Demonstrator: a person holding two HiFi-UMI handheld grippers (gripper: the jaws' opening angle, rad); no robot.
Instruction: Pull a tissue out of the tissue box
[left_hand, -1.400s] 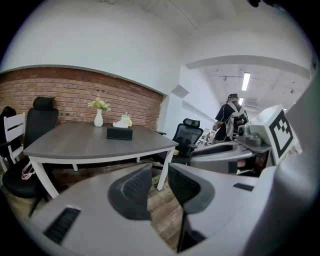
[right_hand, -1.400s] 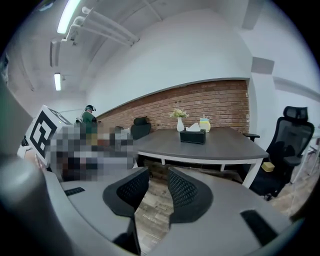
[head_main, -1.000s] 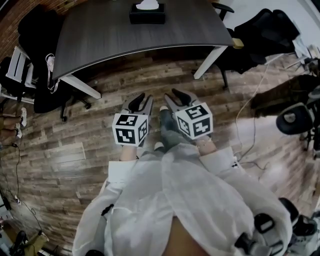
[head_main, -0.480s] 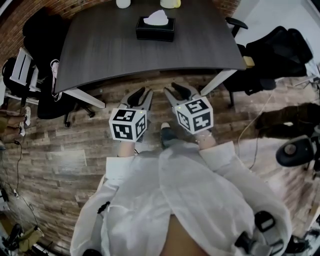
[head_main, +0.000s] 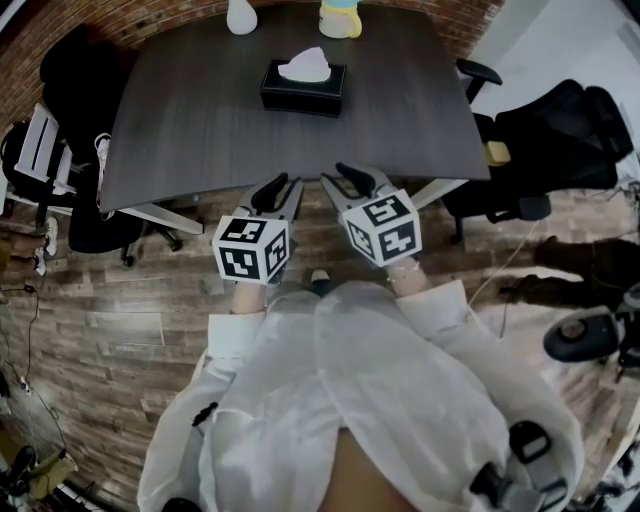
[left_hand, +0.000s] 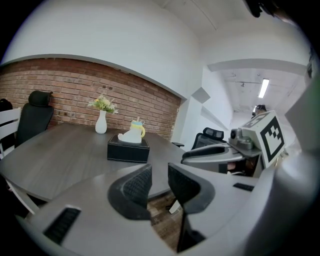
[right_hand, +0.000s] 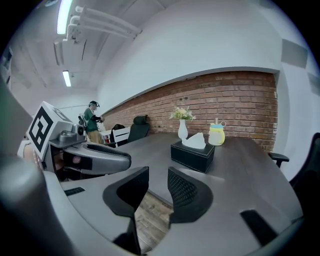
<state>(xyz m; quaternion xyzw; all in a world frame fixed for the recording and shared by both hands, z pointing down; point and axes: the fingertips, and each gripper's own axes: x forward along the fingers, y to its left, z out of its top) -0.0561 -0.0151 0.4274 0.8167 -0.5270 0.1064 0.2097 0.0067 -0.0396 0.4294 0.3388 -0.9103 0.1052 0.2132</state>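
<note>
Approach step, seemingly: left gripper (head_main: 278, 187) and right gripper (head_main: 344, 178), both part-open and empty, hover at the tabletop's (head_main: 190, 120) near edge; next comes reaching the tissue (head_main: 305, 66) atop the tissue box (head_main: 303, 92).

Black tissue box (head_main: 303, 92); cup (right_hand: 216, 135) apparently yellow

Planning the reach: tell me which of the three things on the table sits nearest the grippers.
The black tissue box, with a white tissue sticking up. The white vase and yellow cup stand behind it at the far edge.
</note>
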